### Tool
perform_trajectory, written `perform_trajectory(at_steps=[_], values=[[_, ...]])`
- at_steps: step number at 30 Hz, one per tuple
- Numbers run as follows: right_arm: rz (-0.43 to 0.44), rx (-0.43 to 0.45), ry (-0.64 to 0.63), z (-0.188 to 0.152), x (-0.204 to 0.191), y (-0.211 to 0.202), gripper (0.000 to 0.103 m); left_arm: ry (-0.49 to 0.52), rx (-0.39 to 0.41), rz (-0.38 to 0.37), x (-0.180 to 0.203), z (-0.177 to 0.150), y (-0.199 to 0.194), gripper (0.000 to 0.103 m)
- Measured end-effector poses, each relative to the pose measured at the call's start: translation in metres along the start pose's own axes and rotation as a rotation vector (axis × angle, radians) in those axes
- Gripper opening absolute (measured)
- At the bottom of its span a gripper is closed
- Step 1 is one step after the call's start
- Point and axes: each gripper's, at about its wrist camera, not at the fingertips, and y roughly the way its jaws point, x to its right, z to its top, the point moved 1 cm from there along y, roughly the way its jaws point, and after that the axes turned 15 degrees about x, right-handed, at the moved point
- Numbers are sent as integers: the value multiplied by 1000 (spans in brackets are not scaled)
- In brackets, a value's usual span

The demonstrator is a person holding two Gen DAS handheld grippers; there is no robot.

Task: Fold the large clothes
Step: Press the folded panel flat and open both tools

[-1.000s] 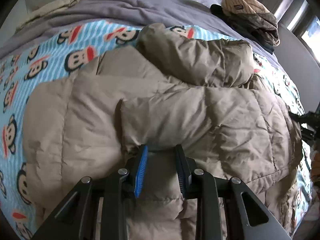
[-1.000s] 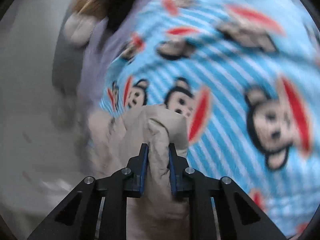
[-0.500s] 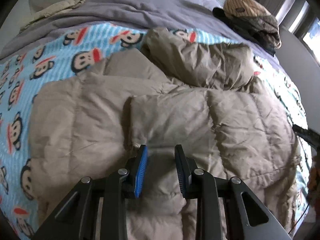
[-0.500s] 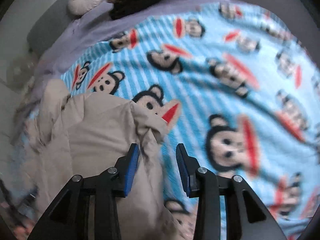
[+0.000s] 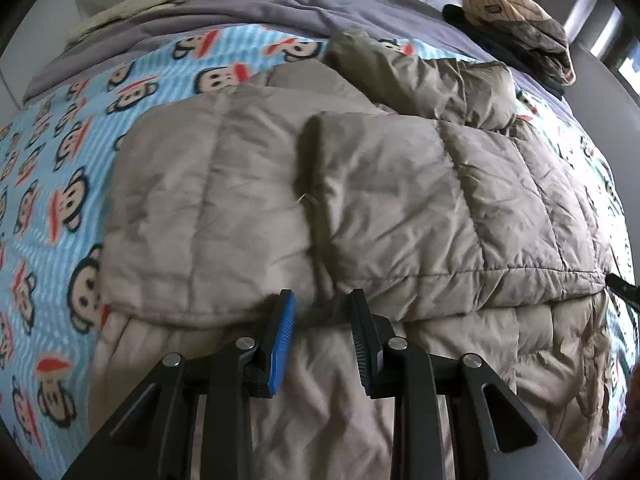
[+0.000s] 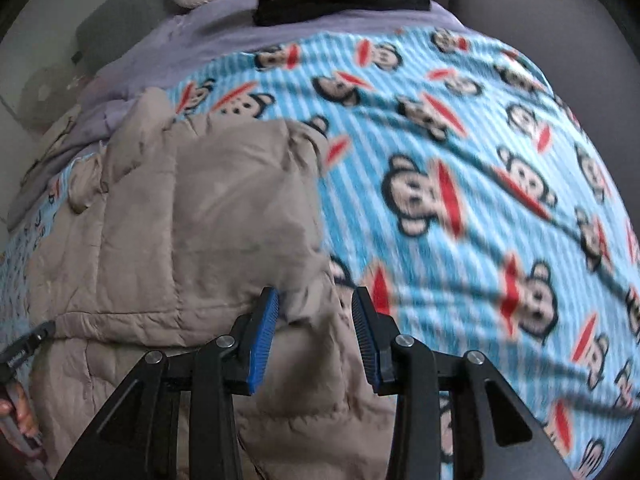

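A tan quilted down jacket (image 5: 392,200) is spread on a blue monkey-print blanket (image 5: 60,184) covering the bed. One quilted panel is folded across the jacket's body, and a sleeve is bunched at the far edge. The left gripper (image 5: 323,320) is held above the jacket's near portion with its jaws parted; nothing is gripped between them. The right gripper (image 6: 316,320) is positioned over the jacket's (image 6: 208,220) right edge, where fabric meets blanket (image 6: 460,160); its jaws are spread wide and nothing is clamped. A pile of folded garments (image 5: 516,12) is seen on the purple duvet (image 5: 280,4) beyond.
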Motion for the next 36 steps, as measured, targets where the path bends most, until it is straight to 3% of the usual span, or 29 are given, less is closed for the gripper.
perform_trajectory(at_steps=[9, 10, 11, 13, 15, 18, 24, 27, 34, 36], values=[[11, -58, 48, -26, 19, -23, 42, -14, -16, 94, -2, -20, -46, 30], [19, -66, 53, -28, 20, -25, 42, -23, -23, 103, -1, -25, -52, 37], [27, -73, 56, -30, 22, -28, 42, -36, -28, 111, -1, -29, -57, 69], [45, -80, 54, -35, 23, -33, 42, -58, 7, 145, 2, -36, -72, 102], [65, -93, 50, -39, 23, -37, 42, -56, 46, 168, 6, -45, -87, 102], [89, -115, 40, -47, 21, -41, 43, -82, 23, 177, 6, -58, -94, 102], [114, -121, 33, -61, 15, -55, 61, -64, 0, 186, 9, -81, -104, 102], [125, -109, 53, -72, 9, -66, 82, -41, -3, 181, 8, -89, -107, 102], [144, -112, 72, -103, -16, -92, 85, -15, -54, 150, -10, -108, -122, 102], [172, -123, 77, -113, -26, -100, 100, -7, -66, 144, -15, -113, -128, 102]])
